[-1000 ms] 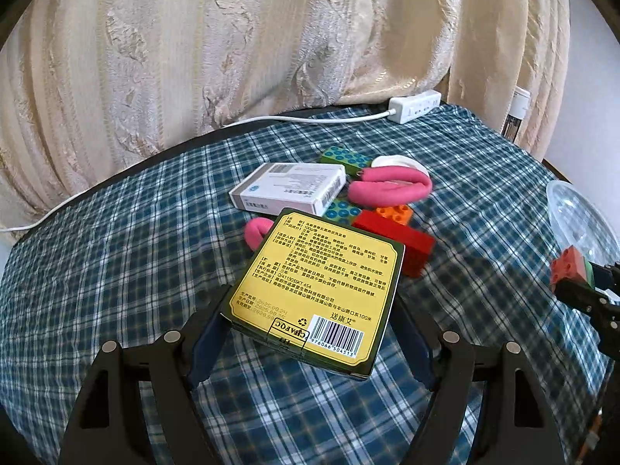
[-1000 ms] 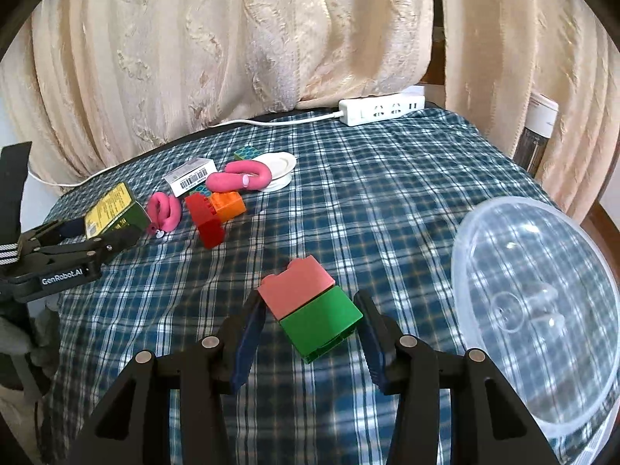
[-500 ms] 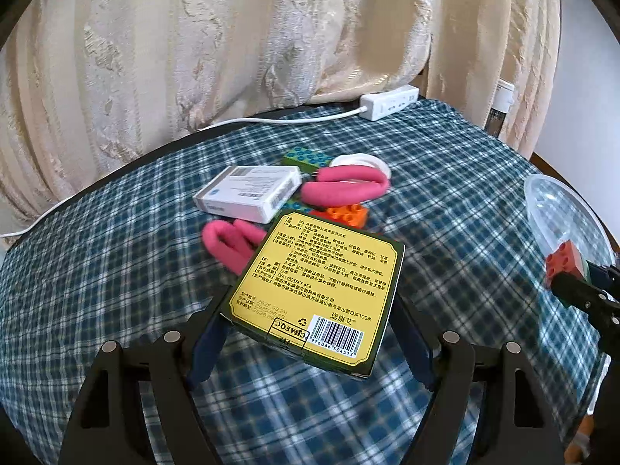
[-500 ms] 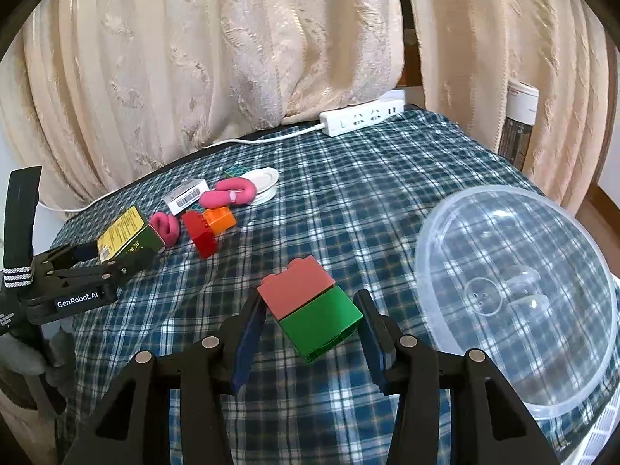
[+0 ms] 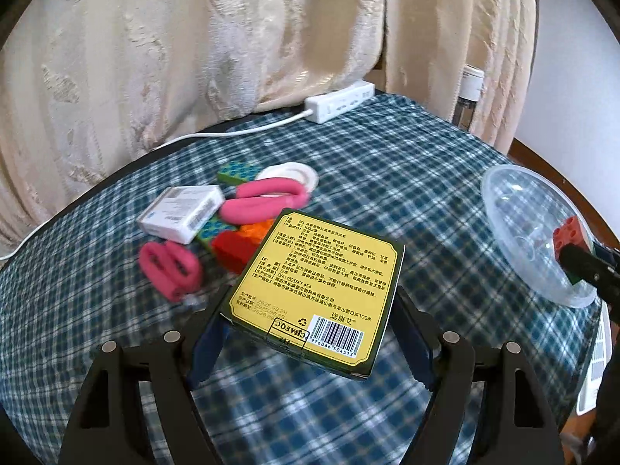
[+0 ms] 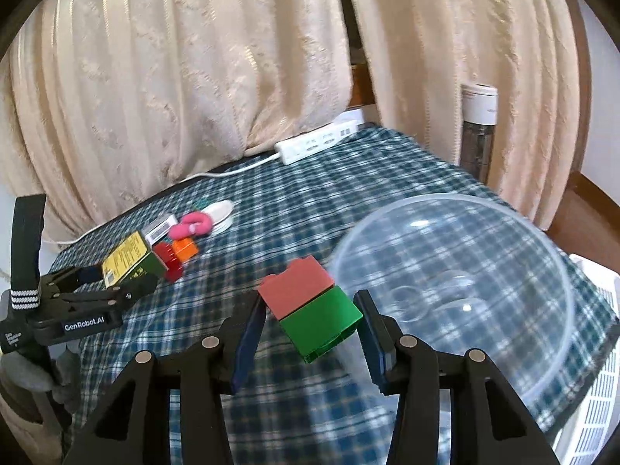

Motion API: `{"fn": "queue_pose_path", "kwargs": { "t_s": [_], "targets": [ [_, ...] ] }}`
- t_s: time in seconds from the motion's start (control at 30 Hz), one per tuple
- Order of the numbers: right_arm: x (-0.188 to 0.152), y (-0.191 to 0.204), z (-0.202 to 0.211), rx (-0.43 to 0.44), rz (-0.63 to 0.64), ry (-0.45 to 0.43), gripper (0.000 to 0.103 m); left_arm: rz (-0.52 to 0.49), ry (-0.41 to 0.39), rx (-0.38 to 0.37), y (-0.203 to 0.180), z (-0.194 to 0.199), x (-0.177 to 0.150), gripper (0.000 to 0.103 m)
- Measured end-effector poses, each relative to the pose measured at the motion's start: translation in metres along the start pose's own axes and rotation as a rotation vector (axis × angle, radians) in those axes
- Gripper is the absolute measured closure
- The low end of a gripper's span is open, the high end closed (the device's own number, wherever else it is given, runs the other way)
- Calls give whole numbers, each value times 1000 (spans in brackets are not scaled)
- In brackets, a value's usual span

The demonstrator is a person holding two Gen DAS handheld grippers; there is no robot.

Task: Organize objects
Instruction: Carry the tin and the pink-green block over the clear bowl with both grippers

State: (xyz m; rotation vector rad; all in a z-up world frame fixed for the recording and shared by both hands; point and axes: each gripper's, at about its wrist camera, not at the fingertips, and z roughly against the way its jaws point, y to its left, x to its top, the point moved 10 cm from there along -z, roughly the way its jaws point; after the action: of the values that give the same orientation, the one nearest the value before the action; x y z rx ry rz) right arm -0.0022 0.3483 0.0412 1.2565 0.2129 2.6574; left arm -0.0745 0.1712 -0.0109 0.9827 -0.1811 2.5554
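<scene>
Your left gripper (image 5: 310,333) clamps a yellow box (image 5: 316,294); your right gripper (image 6: 310,329) clamps stacked red-green blocks (image 6: 310,310), clear bowl (image 6: 457,290) at two o'clock.

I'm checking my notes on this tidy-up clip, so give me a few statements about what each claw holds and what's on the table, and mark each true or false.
1. The left claw grips a yellow box with a barcode. True.
2. The right claw is empty. False: it holds a red and green block pair.
3. The clear bowl already has blocks in it. False: nothing lies in it; the tablecloth shows through.
4. A white power strip lies at the far edge of the table by the curtain. True.
5. The white box is stacked on the yellow box. False: it lies on the checked cloth beside the pink loops.
</scene>
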Motion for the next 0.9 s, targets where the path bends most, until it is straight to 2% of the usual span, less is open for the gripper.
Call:
{"fn": "queue_pose_path", "kwargs": {
  "t_s": [0.23, 0.47, 0.9],
  "targets": [
    [1, -50, 13, -54, -61, -26, 53, -12, 17, -51, -38, -6, 5, 24],
    [1, -94, 17, -107, -109, -36, 53, -68, 12, -78, -78, -7, 16, 24],
    [1, -134, 12, -137, -137, -34, 53, -146, -4, -136, -139, -13, 41, 24]
  ]
}}
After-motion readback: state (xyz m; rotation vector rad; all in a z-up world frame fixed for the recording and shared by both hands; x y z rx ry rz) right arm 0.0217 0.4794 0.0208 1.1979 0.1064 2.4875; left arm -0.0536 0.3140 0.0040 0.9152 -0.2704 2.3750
